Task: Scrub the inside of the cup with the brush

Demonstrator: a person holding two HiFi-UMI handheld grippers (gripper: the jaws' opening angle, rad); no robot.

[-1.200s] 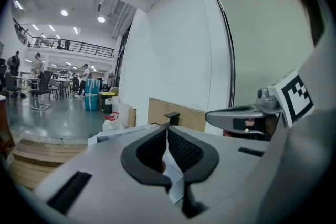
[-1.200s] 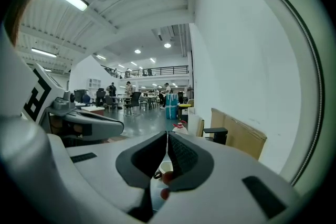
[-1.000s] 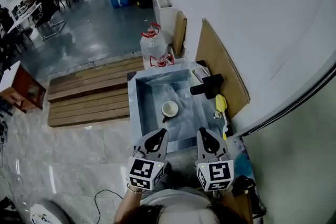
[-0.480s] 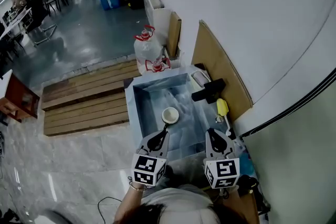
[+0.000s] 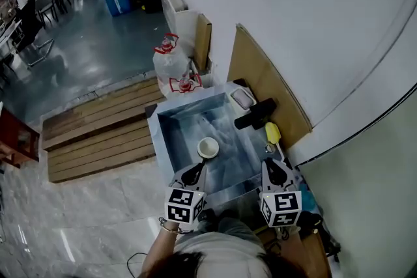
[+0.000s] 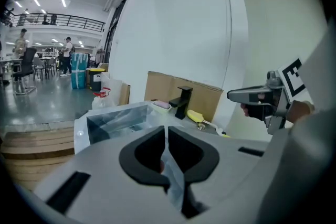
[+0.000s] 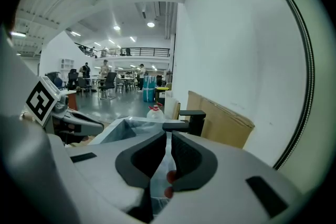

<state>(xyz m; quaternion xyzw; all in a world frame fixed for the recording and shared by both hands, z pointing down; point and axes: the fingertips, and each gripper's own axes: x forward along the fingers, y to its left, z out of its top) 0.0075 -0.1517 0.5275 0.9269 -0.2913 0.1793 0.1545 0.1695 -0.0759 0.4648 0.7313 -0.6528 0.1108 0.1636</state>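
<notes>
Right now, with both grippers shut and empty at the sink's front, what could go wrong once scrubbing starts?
1. The brush lies on the narrow ledge beside the faucet. A clumsy grab by the right gripper could knock it into the sink or off the edge.
2. The cup sits loose, mouth up. Unless the left gripper steadies it, scrubbing may tip it.

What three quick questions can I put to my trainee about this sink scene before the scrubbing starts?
1. True or false: the cup stands inside the sink.
2. Where is the yellow brush? A, in the cup; B, on the ledge beside the faucet; C, on the sink's bottom.
3. Fill in: the left gripper and the right gripper are both ___ and hold nothing.
Key: 1 true; 2 B; 3 shut.
</notes>
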